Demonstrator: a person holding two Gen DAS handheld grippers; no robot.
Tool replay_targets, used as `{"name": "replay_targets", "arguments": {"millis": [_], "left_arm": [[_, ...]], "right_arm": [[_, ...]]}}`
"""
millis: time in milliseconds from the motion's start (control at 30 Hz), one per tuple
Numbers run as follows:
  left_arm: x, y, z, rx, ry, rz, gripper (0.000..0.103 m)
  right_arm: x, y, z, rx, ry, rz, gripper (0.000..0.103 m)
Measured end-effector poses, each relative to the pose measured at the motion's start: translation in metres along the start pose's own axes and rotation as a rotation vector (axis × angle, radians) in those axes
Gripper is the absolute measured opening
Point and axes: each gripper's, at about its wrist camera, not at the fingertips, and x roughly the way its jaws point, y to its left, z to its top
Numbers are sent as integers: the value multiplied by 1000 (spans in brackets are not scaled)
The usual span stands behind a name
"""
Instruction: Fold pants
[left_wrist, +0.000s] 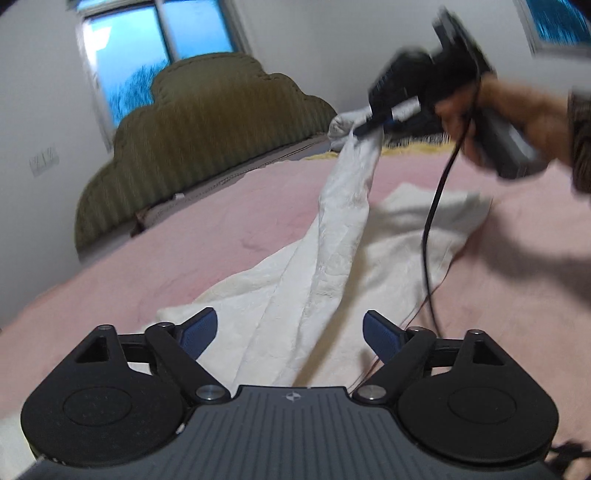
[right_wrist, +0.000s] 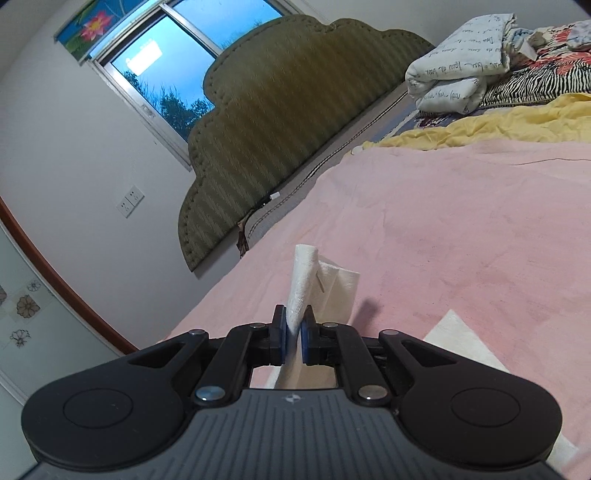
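Note:
White pants (left_wrist: 332, 258) lie on a pink bedspread (left_wrist: 221, 221). One leg is lifted into the air, the rest stays spread on the bed. My right gripper (left_wrist: 364, 123) is shut on the end of the lifted leg, high at the upper right of the left wrist view. In the right wrist view the gripper (right_wrist: 293, 338) pinches a fold of the white cloth (right_wrist: 304, 284), which sticks up between the blue pads. My left gripper (left_wrist: 290, 332) is open and empty, low over the near part of the pants.
An olive padded headboard (right_wrist: 280, 122) stands against the wall under a window (right_wrist: 166, 70). Folded bedding (right_wrist: 454, 74) and a yellow blanket (right_wrist: 498, 122) lie at the far side of the bed. A black cable (left_wrist: 432, 221) hangs from the right gripper.

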Motion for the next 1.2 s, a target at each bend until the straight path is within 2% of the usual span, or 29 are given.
{"name": "replay_targets", "arguments": {"millis": [67, 100, 133, 167, 233, 300, 400, 500, 567, 600, 667, 733, 833, 1000, 1100, 1167, 1200], "left_arm": [[10, -11, -3, 46, 14, 36, 66], [16, -13, -4, 50, 31, 39, 53], [22, -12, -4, 39, 52, 29, 42], [27, -9, -5, 17, 71, 7, 37], [32, -2, -6, -34, 87, -32, 15], [35, 7, -6, -76, 96, -52, 13], [37, 20, 0, -108, 83, 12, 11], [26, 41, 10, -211, 20, 70, 11], [21, 43, 11, -210, 9, 63, 11], [23, 39, 10, -180, 33, 24, 11], [27, 25, 0, -123, 81, -59, 12], [28, 8, -10, -64, 107, -87, 12], [26, 0, -19, -1, 98, -85, 12], [25, 13, -20, -18, 100, -142, 12], [22, 9, -28, 16, 99, -145, 12], [24, 7, -31, 46, 99, -142, 21], [22, 8, -31, 46, 96, -146, 22]], "right_arm": [[-10, -1, -1, -7, -9, 4, 8], [-15, -2, -1, -12, -13, 2, 8], [-18, -3, -2, -16, -14, -1, 8], [-20, -5, -2, -23, -11, -5, 8], [-20, -10, -3, -27, 1, -18, 8], [-12, -18, -2, -8, 27, -27, 8], [-1, -24, 1, 22, 40, -24, 8], [-17, -6, 2, -88, -69, 55, 8], [-30, -4, -3, -140, -109, 72, 8], [-32, -9, -7, -144, -93, 35, 8], [-30, -29, -19, -142, -22, -99, 8], [-30, -53, -32, -82, 42, -173, 8], [-42, -73, -49, -26, 67, -208, 8], [-61, -70, -53, -48, 59, -227, 8], [-66, -71, -55, -49, 64, -247, 8], [-64, -71, -59, -75, 60, -269, 12], [-61, -72, -58, -86, 80, -282, 13]]}}
